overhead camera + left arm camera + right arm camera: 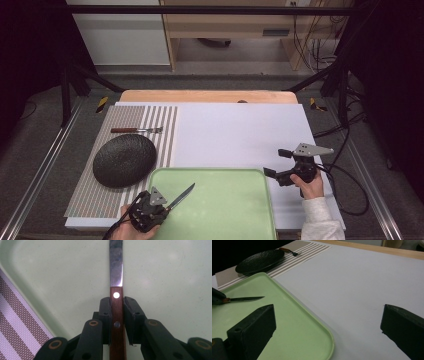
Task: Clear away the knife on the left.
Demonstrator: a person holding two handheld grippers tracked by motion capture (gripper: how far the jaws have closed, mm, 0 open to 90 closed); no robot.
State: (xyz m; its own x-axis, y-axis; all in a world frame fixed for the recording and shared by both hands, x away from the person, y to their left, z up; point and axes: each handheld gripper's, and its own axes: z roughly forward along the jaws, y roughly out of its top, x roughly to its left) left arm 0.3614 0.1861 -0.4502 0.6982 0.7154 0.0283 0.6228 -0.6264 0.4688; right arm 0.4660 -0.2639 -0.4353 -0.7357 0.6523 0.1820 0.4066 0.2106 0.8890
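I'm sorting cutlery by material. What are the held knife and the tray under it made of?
Knife: reddish-brown handle with pale rivets, likely wood; blade shiny grey, likely steel. Tray: matte pale green, rounded corners, probably plastic.

Our grippers are black, each topped by a grey three-cornered plate; a black cable trails from the right gripper [281, 162]. The left gripper [117, 306] has brass-ringed pivots on its linkage arms. Our right sleeve [320, 219] is white.
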